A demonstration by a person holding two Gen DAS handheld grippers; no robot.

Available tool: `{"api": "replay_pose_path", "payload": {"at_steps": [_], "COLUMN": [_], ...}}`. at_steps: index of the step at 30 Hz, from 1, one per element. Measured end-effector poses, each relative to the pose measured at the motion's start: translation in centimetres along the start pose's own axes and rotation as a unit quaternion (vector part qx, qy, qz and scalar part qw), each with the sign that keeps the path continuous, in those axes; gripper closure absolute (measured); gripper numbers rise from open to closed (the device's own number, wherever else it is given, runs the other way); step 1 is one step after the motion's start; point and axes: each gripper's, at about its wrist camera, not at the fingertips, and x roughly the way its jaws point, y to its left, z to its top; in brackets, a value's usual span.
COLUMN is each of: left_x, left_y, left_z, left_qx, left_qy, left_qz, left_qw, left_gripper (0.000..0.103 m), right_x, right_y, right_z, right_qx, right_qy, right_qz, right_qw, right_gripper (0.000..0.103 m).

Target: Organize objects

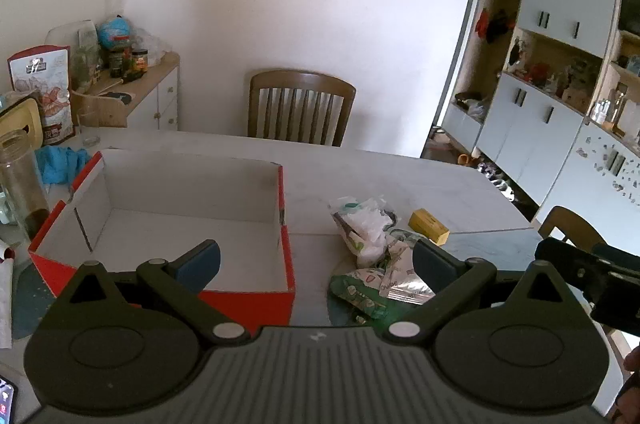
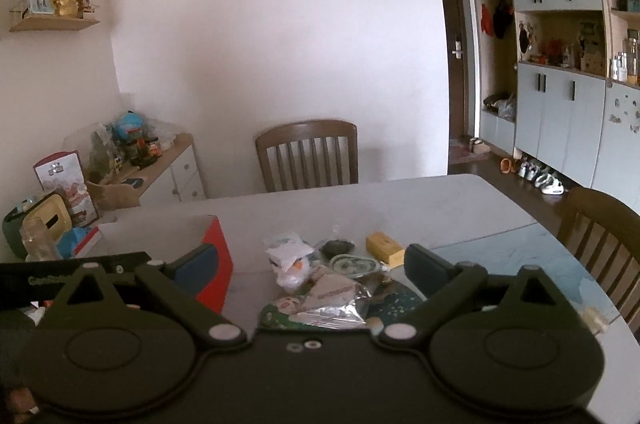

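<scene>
Both grippers, left [image 1: 316, 264] and right [image 2: 310, 270], are held above the bench [image 1: 360, 176], fingers spread wide, nothing between them. Packets [image 1: 372, 264] and a yellow block [image 1: 428, 226] lie heaped just right of the empty box [image 1: 180, 224]. A single packet is best taken from the heap's edge, then lifted over the box wall. Open bench lies beyond.

Stood against a plain white wall [image 2: 280, 24]: a slatted wooden chair [image 2: 308, 156] behind the pale table [image 2: 420, 208]. Ran along the right: grey-white cabinets [image 2: 560, 116], dark door [image 2: 454, 64].
</scene>
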Motion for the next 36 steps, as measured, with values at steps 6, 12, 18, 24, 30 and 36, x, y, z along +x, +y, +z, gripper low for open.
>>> {"api": "replay_pose_path", "payload": {"at_steps": [6,12,18,24,30,36], "left_x": [1.1,2.4,3.9,6.1,8.7,12.1], "left_y": [-1.3,-2.6,-3.6,-4.9,-6.6,-7.8], "left_z": [0.3,0.5,0.3,-0.4,-0.4,0.5], "left_qx": [-0.008,-0.016,-0.029,-0.013,0.004,0.028], "left_qy": [0.002,0.008,0.020,0.029,0.043,0.045], "left_qz": [0.010,0.021,0.033,0.037,0.030,0.038], "left_qw": [0.9999,0.9996,0.9988,0.9988,0.9986,0.9979], "left_gripper": [0.000,0.000,0.000,0.000,0.000,0.000], "right_x": [1.7,3.1,4.8,6.7,8.7,11.0], "right_y": [-1.9,-3.1,-4.5,-5.8,-6.5,-6.6], "right_z": [0.5,0.5,0.4,-0.5,-1.9,-2.9], "right_qx": [-0.008,-0.023,-0.033,-0.054,-0.084,-0.109], "right_qy": [0.009,0.027,0.046,0.075,0.101,0.118], "right_qz": [0.004,0.025,0.032,0.042,0.060,0.078], "right_qw": [1.000,0.999,0.998,0.995,0.990,0.984], "right_gripper": [0.005,0.005,0.005,0.008,0.012,0.015]}}
